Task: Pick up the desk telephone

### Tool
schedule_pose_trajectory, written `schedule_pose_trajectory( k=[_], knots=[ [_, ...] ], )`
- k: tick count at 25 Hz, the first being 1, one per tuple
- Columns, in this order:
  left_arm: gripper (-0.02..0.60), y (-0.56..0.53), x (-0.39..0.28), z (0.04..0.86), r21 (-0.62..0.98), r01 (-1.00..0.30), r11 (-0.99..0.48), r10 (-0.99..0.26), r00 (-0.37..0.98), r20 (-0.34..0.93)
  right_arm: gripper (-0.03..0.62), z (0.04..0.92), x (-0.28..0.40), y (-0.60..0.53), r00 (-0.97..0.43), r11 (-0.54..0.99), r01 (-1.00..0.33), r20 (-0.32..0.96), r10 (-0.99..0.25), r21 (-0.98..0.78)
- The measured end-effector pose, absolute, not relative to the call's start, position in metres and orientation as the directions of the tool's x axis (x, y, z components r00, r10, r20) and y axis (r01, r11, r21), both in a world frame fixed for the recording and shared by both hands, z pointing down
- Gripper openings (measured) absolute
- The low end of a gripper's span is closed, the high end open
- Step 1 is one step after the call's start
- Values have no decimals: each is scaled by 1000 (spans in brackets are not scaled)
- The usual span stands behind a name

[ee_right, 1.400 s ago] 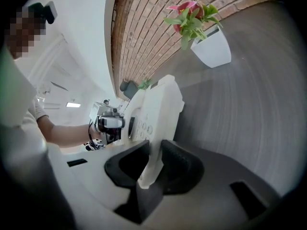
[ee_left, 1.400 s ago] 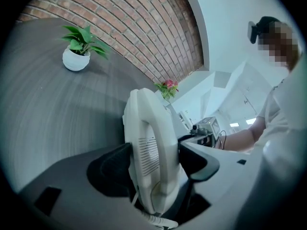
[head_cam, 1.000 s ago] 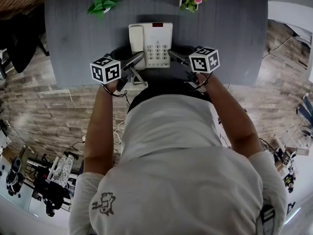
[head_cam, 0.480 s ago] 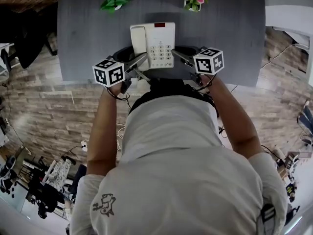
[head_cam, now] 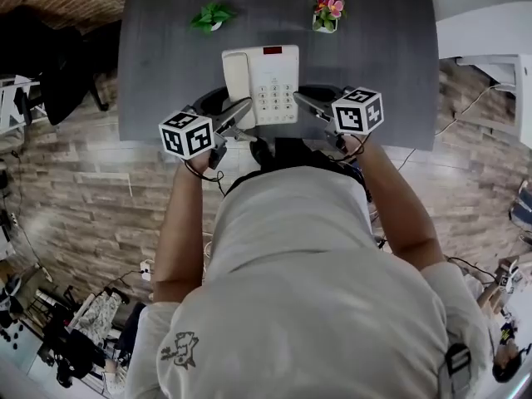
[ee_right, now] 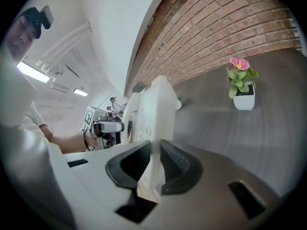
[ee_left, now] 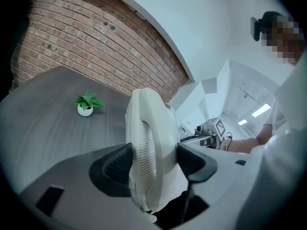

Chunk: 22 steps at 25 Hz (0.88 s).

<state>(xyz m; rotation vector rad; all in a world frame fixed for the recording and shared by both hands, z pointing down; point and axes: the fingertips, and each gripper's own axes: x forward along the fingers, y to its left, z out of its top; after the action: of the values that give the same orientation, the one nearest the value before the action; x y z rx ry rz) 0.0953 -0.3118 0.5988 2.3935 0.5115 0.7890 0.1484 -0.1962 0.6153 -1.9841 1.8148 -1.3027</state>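
Grey wood-grain desk (head_cam: 158, 65) is filling the top of the head view, with a small green potted plant (head_cam: 212, 17) sitting near its far edge, left of centre. My left gripper (head_cam: 239, 109) is clamping the handset side of the white desk telephone (head_cam: 260, 81). In the left gripper view its jaws are pressing on both faces of that side. The telephone is hanging keypad-up between my two tools, above the desk's near edge. My right gripper (head_cam: 301, 98) is pinching the thin right edge of the casing, jaws narrow and tight on it. Further right, a pink flowering plant (head_cam: 326, 12) is standing in a white pot.

I am judging the lift to be under way, since the phone seems clear of the desk. The next move is calling for both hands to rise evenly, so the casing does not slip from the thin right-hand grip.
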Motion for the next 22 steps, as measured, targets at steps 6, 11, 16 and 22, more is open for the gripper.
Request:
schedule_pose_trajectory(
  k=[6, 11, 16, 22],
  knots=[
    [305, -290, 48, 562, 569, 217, -793, 487, 786, 381, 69, 581, 101, -174, -84, -230, -779, 460, -884, -584],
    [305, -287, 45, 558, 574, 221, -789, 489, 792, 367, 69, 575, 98, -170, -66, -240, -786, 463, -884, -569],
    [305, -287, 44, 555, 570, 233, -788, 504, 775, 380, 69, 572, 95, -170, -52, -262, -773, 469, -881, -577],
    [304, -284, 41, 553, 574, 235, -784, 511, 769, 384, 69, 570, 93, -167, -47, -278, -766, 482, -875, -580]
  ],
)
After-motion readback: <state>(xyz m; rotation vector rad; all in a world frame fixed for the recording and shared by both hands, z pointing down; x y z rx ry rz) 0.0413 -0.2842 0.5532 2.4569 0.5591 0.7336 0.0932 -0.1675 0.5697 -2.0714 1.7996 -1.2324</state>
